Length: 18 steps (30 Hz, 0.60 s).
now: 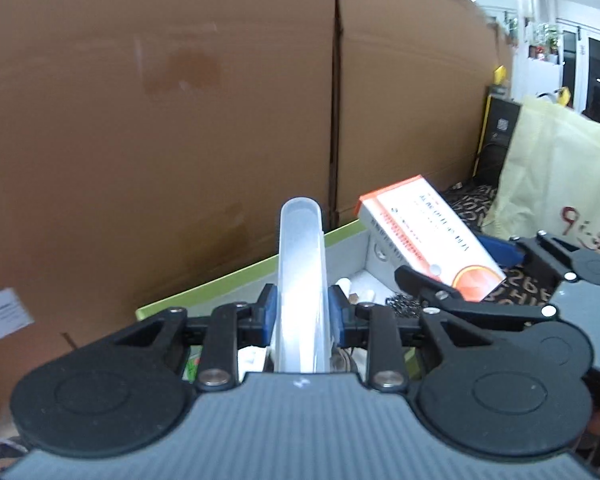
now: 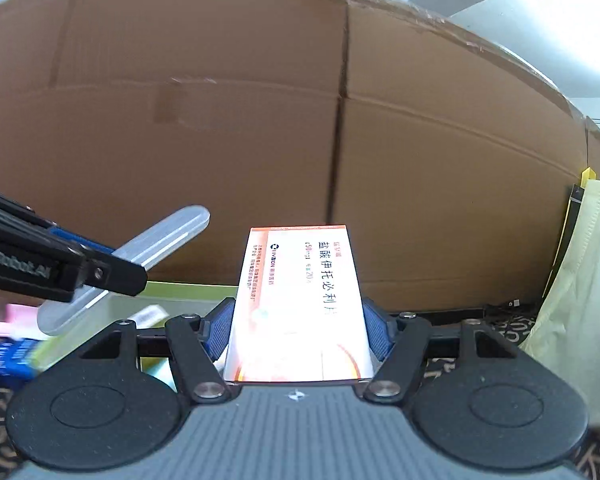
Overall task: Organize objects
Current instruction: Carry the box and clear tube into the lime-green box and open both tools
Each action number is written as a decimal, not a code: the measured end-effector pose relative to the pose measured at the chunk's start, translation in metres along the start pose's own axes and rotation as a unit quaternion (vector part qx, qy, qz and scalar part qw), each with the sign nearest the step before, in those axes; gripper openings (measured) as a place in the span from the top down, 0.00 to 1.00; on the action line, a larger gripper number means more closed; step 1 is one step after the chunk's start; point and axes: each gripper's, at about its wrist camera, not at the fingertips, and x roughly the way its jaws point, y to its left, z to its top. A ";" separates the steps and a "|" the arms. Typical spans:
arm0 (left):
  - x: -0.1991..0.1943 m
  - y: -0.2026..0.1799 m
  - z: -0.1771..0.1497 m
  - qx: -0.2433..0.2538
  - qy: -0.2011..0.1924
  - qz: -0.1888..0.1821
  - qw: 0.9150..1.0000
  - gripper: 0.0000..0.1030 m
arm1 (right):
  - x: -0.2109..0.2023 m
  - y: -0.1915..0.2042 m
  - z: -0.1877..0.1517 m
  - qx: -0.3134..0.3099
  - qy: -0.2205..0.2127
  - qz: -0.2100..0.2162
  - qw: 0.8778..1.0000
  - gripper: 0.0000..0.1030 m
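Objects here are small household bits meant for the tray [image 1: 240, 276], a shallow box with a green rim that sits against the foot of the big cardboard wall [image 1: 160, 120]. I see it below both grippers; inside it lie a few white pieces and something dark and wiry, too small for me to name. On the left of the right wrist view, pink and blue packets sit blurred beside the tray, so I judge sorting is only partly done.

The yellow bag [image 2: 580, 300] stands off to the right on the patterned cloth [image 2: 512, 332], apart from the tray.

My right gripper [image 2: 300, 332] has its blue pads pressed on the two long sides of the medicine box [image 2: 300, 300], holding it raised above the tray's right end, tilted.

My left gripper [image 1: 302, 312] pinches the clear case [image 1: 300, 272], a slim rounded plastic thing, near its middle, so one end points toward the cardboard. It hangs over the tray's near edge.

Both pieces are in the air, neither placed yet. I judge what remains is setting each down in the tray, then the loose packets.
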 end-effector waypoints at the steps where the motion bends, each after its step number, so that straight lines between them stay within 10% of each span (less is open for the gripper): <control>1: 0.009 -0.001 0.000 0.000 0.002 0.006 1.000 0.74 | 0.008 -0.004 0.000 0.004 0.003 -0.001 1.000 0.32; 5: 0.035 -0.002 -0.002 -0.004 0.014 0.009 1.000 0.72 | 0.035 -0.011 -0.003 0.009 0.012 0.004 1.000 0.32; 7: 0.040 0.002 -0.009 -0.013 0.020 0.019 1.000 0.28 | 0.050 -0.011 -0.009 0.010 0.036 0.018 0.999 0.32; 9: 0.034 0.006 -0.020 -0.023 0.001 0.036 0.999 0.13 | 0.064 -0.010 -0.018 0.001 0.072 0.035 0.997 0.30; 18: 0.003 0.015 -0.040 -0.034 -0.022 0.046 0.998 0.02 | 0.042 -0.014 -0.030 0.026 0.054 0.016 0.998 0.16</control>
